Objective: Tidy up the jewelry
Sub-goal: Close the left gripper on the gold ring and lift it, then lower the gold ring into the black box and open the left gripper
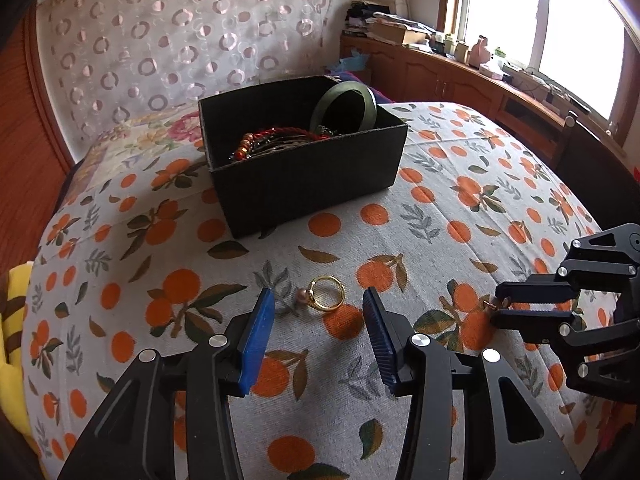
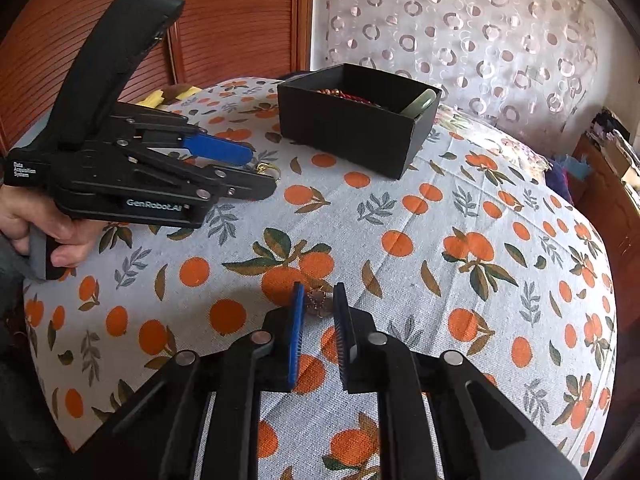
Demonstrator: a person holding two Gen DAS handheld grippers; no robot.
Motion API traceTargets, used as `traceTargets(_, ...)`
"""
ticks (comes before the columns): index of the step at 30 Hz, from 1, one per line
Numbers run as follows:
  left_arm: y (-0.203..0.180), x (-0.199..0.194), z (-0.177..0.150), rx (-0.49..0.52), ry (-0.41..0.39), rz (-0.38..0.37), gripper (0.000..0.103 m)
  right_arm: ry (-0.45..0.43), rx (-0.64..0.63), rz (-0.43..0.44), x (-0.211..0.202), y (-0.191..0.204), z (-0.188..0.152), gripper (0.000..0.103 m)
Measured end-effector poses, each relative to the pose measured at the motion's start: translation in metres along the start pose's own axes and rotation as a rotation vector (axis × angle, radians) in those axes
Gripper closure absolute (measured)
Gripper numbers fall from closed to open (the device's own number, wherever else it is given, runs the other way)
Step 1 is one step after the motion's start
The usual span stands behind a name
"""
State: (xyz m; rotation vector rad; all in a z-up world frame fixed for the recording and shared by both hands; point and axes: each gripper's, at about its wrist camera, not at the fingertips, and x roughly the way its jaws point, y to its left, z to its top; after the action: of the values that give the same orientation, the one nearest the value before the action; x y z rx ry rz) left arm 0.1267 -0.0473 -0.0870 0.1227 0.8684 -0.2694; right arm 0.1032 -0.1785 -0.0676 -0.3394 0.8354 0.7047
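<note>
A gold ring with a pink pearl (image 1: 326, 293) lies on the orange-print cloth, just ahead of my open left gripper (image 1: 318, 304), between its blue pads. In the right wrist view the ring (image 2: 267, 168) peeks out by the left gripper (image 2: 256, 168). A small copper-coloured piece (image 2: 319, 301) lies on the cloth between the fingertips of my right gripper (image 2: 319, 300), whose jaws stand a little apart around it. The right gripper also shows in the left wrist view (image 1: 498, 304). A black box (image 1: 304, 152) holds a green bangle (image 1: 344, 106) and red beaded bracelets (image 1: 276, 140).
The table (image 2: 440, 280) has a rounded edge under the cloth. A wooden wall and a patterned curtain (image 1: 180, 40) stand behind the box. A wooden cabinet (image 1: 460, 80) with clutter runs under the window at the right. A yellow item (image 1: 12, 320) lies at the left edge.
</note>
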Motion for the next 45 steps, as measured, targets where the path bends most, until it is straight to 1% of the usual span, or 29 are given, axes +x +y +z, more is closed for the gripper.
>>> traceTargets(5,-0.002,0.002,0.002,0.011,-0.004,0.007,0.06,0.0,0.0,0.0,0.001,0.001,0.0,0.087)
traceTargets(7,-0.006,0.001,0.002,0.027,-0.006,0.017,0.068,0.001,0.003,0.003,0.001,0.0,0.0,0.087)
traceTargets(9,-0.01,0.0,0.002,0.045,-0.009,0.012,0.079,0.001,0.002,0.002,0.001,0.0,0.0,0.087)
traceTargets(13,-0.011,-0.001,0.001,0.045,-0.012,0.011,0.081,0.001,0.002,0.001,0.001,0.0,0.0,0.087)
traceTargets(14,-0.011,-0.001,0.001,0.041,-0.015,0.011,0.083,0.001,0.002,0.002,0.0,0.0,0.0,0.087)
traceTargets(15,-0.01,-0.002,0.002,0.037,-0.019,0.014,0.088,0.001,0.003,0.003,0.001,0.0,0.0,0.087)
traceTargets(17,-0.008,-0.003,0.002,0.029,-0.02,0.018,0.092,0.001,0.004,0.005,0.001,0.0,0.0,0.087)
traceTargets(26,-0.005,-0.004,0.005,0.021,-0.021,0.014,0.094,0.002,0.004,0.003,0.001,0.0,0.0,0.087)
traceTargets(33,-0.003,-0.016,0.013,0.012,-0.053,0.015,0.094,-0.013,0.011,-0.006,0.001,-0.006,0.008,0.087)
traceTargets(37,-0.001,-0.025,0.021,0.011,-0.08,0.026,0.094,-0.048,0.02,-0.01,-0.007,-0.012,0.022,0.087)
traceTargets(41,0.004,-0.033,0.029,0.0,-0.104,0.038,0.094,-0.089,0.032,-0.017,-0.011,-0.022,0.044,0.087)
traceTargets(45,0.01,-0.039,0.034,-0.009,-0.12,0.048,0.094,-0.109,0.053,-0.017,-0.011,-0.033,0.065,0.087)
